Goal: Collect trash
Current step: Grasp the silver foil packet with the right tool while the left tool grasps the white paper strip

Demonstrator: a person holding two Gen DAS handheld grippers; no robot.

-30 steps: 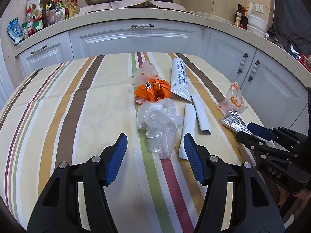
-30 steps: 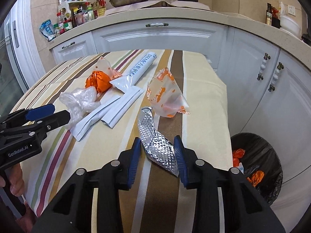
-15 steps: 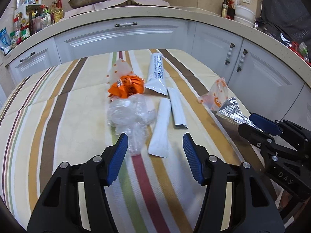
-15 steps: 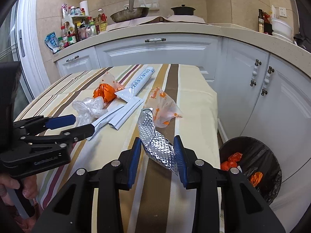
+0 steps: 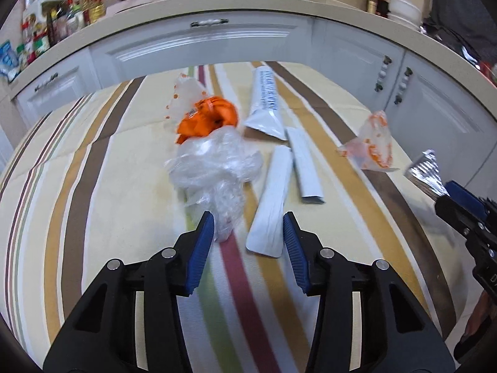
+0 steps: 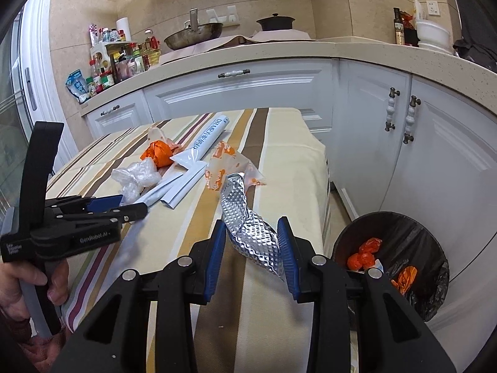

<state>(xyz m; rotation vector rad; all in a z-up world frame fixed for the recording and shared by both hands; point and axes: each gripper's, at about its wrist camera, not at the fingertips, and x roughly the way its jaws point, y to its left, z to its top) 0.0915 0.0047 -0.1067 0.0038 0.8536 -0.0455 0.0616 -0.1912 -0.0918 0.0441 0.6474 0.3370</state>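
Right gripper (image 6: 251,248) is clamped on a crumpled strip of silver embossed foil wrapper (image 6: 248,223), which is lifted off the striped tablecloth (image 6: 289,161) near the table's right edge. Just past the foil lies a clear bag printed in orange (image 6: 223,164). Down to the right, on the floor beside the white cabinets (image 6: 435,161), stands a black-lined trash bin (image 6: 400,255) with orange wrappers already inside.

Left gripper (image 5: 248,233) hangs low over the cloth, its jaws have just been closing and stand partly apart. Between the blue pads (image 5: 202,242) are the tail of a crumpled clear plastic bag (image 5: 214,168), which lies against the left pad, and the near end of a flat white sachet (image 5: 271,205); the pads do not press on either. A second white sachet (image 5: 304,168) lies just beside the first, with a long white printed pouch (image 5: 264,102) beyond them. Behind the clear bag sits a balled orange wrapper (image 5: 208,118). A hand (image 6: 28,286) holds the left gripper's handle.
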